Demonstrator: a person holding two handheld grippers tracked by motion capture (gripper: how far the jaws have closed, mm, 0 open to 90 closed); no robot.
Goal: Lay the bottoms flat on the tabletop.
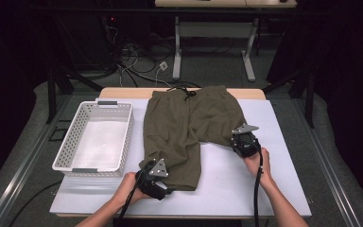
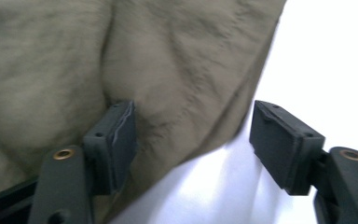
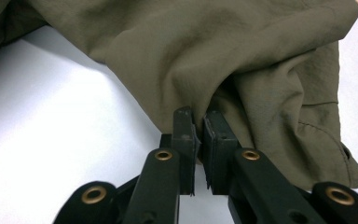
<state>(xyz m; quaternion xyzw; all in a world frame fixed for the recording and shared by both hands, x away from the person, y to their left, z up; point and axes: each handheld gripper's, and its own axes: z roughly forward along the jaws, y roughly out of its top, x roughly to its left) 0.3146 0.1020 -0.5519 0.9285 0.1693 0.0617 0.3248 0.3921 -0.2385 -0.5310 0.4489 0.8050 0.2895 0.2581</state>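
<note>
A pair of olive-green shorts (image 1: 189,123) lies flat on the white table cover, waistband and drawstring at the far edge. My left gripper (image 1: 159,166) sits at the hem of the near left leg. In the left gripper view it (image 2: 196,140) stands open: the hem of the shorts (image 2: 177,60) lies between the jaws, one pad rests against the cloth, and the other is off it over the white cover. My right gripper (image 1: 240,136) is at the right leg's hem. In the right gripper view it (image 3: 200,128) is shut on a bunched fold of the shorts (image 3: 223,46).
A white perforated basket (image 1: 130,126) stands empty to the left of the shorts. The white table cover (image 1: 246,184) has bare room near the front and right. Beyond the table are a desk frame (image 1: 212,33) and floor cables (image 1: 137,61).
</note>
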